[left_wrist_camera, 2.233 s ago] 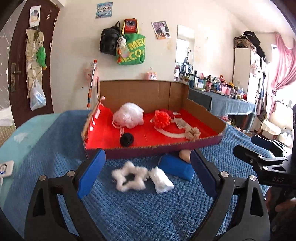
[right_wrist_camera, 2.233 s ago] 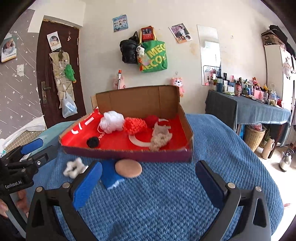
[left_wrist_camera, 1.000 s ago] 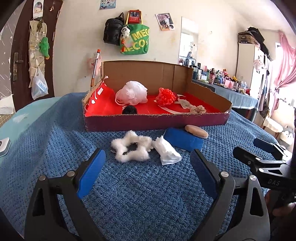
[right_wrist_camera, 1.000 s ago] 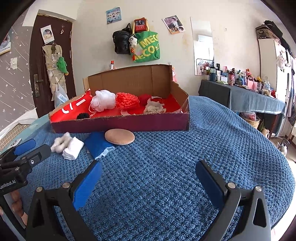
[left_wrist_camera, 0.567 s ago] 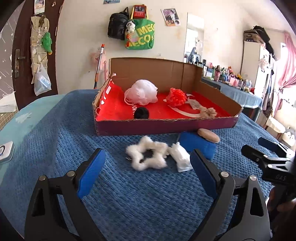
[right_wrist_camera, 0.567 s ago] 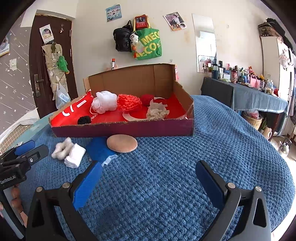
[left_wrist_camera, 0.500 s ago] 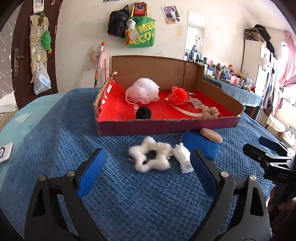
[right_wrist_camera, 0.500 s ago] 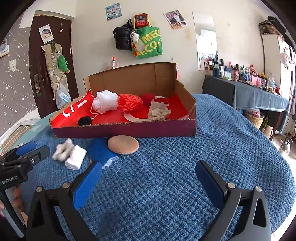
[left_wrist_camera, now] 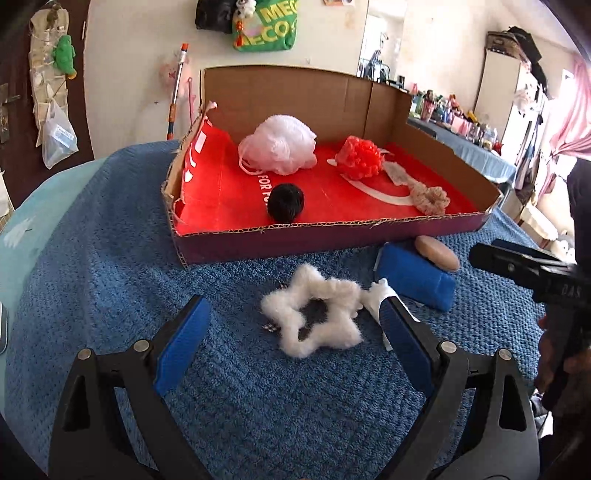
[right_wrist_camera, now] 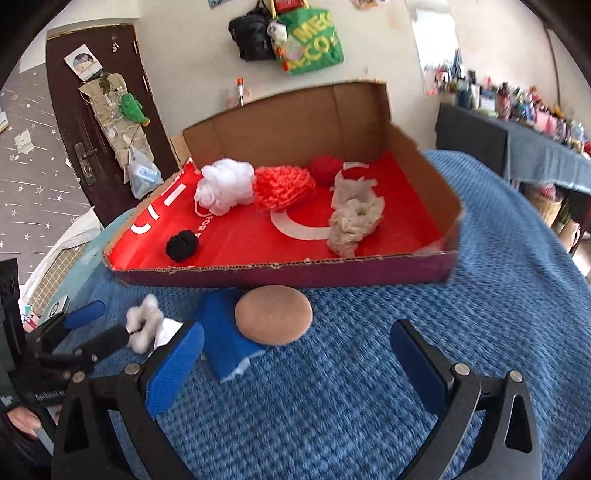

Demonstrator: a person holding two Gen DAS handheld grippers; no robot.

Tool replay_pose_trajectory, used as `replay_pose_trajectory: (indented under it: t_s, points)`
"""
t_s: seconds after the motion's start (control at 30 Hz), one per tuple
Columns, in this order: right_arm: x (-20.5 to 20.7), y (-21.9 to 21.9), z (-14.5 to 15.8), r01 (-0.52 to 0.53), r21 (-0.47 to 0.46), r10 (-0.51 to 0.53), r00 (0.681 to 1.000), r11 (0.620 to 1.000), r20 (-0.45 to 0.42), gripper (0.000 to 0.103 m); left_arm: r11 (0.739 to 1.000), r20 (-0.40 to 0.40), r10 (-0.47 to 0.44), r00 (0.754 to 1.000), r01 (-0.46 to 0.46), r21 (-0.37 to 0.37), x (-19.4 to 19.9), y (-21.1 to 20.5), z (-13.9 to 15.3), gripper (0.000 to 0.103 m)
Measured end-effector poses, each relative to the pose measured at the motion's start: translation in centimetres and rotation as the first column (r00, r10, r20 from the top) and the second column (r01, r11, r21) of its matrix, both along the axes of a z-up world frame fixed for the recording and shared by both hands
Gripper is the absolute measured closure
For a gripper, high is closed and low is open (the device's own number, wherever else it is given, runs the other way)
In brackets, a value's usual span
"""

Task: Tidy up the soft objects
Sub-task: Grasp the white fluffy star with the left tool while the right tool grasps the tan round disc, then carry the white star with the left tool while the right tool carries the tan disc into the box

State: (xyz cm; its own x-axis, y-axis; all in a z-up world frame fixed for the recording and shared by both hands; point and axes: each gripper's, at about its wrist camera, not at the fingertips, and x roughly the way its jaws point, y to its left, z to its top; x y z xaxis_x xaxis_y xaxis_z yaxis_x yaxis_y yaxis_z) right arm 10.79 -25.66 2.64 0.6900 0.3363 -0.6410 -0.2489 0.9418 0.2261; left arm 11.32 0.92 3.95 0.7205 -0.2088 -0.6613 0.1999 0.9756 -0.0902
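A fluffy white star ring (left_wrist_camera: 317, 314) lies on the blue blanket (left_wrist_camera: 110, 280) in front of a cardboard box (left_wrist_camera: 332, 240) with a red floor. My left gripper (left_wrist_camera: 291, 339) is open, its fingers on either side of the star. Beside the star lie a white folded cloth (left_wrist_camera: 376, 295), a blue sponge (left_wrist_camera: 413, 277) and a tan round puff (left_wrist_camera: 437, 253). My right gripper (right_wrist_camera: 295, 365) is open and empty, just in front of the tan puff (right_wrist_camera: 273, 314) and blue sponge (right_wrist_camera: 225, 343). The box holds a white mesh pouf (left_wrist_camera: 279, 147), a red pouf (left_wrist_camera: 358, 157), a black pompom (left_wrist_camera: 286, 202) and a beige scrunchie (left_wrist_camera: 430, 194).
The box's tall back wall (right_wrist_camera: 288, 125) stands behind the items. A phone (left_wrist_camera: 2, 328) lies at the blanket's left edge. A cluttered dresser (right_wrist_camera: 517, 122) stands to the right. A door (right_wrist_camera: 103, 122) and hanging bags (right_wrist_camera: 291, 33) are on the far wall.
Both grippers have moved forward and lower toward the items in front of the box. The left gripper's fingers now flank the white star; the right gripper is closer to the tan puff.
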Motion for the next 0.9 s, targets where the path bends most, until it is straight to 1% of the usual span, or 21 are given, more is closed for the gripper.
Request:
replay_pose_trajectory:
  t_s: [0.07, 0.1, 0.27, 0.3, 0.33, 0.37, 0.4, 0.43, 0.47, 0.53, 0.67, 0.77, 0.9]
  points:
    - [1.1, 0.4, -0.2, -0.019, 0.003, 0.019, 0.999, 1.000, -0.026, 0.001, 1.000, -0.019, -0.004, 1.000, 0.004, 0.004, 0.4, -0.1, -0.2, 0.009]
    - [1.5, 0.6, -0.3, -0.026, -0.002, 0.026, 0.999, 1.000, -0.035, 0.005, 1.000, -0.034, -0.009, 0.999, 0.009, 0.008, 0.7, -0.2, -0.4, 0.009]
    - [3.3, 1.8, -1.1, -0.073, -0.023, 0.070, 0.993, 0.997, -0.091, 0.013, 1.000, -0.071, -0.018, 0.997, 0.020, 0.020, 1.7, -0.6, -1.2, 0.010]
    - [3.7, 1.9, -1.3, -0.081, -0.021, 0.078, 0.991, 0.997, -0.108, 0.020, 0.999, -0.085, -0.023, 0.996, 0.025, 0.021, 1.9, -0.7, -1.4, 0.012]
    - [4.0, 1.9, -1.6, -0.086, -0.014, 0.084, 0.989, 0.996, -0.121, 0.024, 0.999, -0.097, -0.030, 0.995, 0.033, 0.021, 2.0, -0.8, -1.6, 0.015]
    - [4.1, 1.9, -1.8, -0.092, -0.010, 0.090, 0.987, 0.996, -0.130, 0.031, 0.999, -0.109, -0.042, 0.993, 0.045, 0.025, 2.1, -1.0, -1.9, 0.025]
    - [4.3, 2.1, -2.0, -0.102, -0.011, 0.100, 0.985, 0.995, -0.137, 0.035, 0.998, -0.111, -0.049, 0.993, 0.054, 0.042, 2.1, -1.3, -2.1, 0.032]
    - [4.3, 2.1, -2.0, -0.107, -0.012, 0.105, 0.985, 0.994, -0.138, 0.039, 0.997, -0.102, -0.051, 0.993, 0.056, 0.053, 2.1, -1.5, -2.1, 0.035]
    - [4.2, 2.2, -2.0, -0.114, -0.007, 0.113, 0.986, 0.993, -0.127, 0.047, 0.997, -0.091, -0.057, 0.994, 0.061, 0.044, 1.9, -1.5, -1.9, 0.046]
    - [4.0, 2.1, -1.8, -0.136, 0.010, 0.136, 0.984, 0.991, -0.113, 0.047, 0.998, -0.080, -0.062, 0.995, 0.063, 0.020, 1.7, -1.3, -1.7, 0.048]
    - [3.1, 2.2, -1.1, -0.148, -0.005, 0.147, 0.986, 0.989, -0.075, 0.048, 0.998, -0.057, -0.058, 0.997, 0.058, -0.002, 1.1, -1.0, -1.1, 0.048]
    - [2.3, 2.3, -0.3, -0.153, -0.020, 0.152, 0.987, 0.988, -0.047, 0.048, 0.998, -0.039, -0.064, 0.997, 0.064, 0.002, 0.6, -1.2, -0.5, 0.048]
    - [1.1, 1.9, 0.6, -0.156, -0.011, 0.156, 0.987, 0.988, -0.023, 0.047, 0.997, -0.019, -0.078, 0.997, 0.078, 0.007, 0.0, -1.9, 0.2, 0.048]
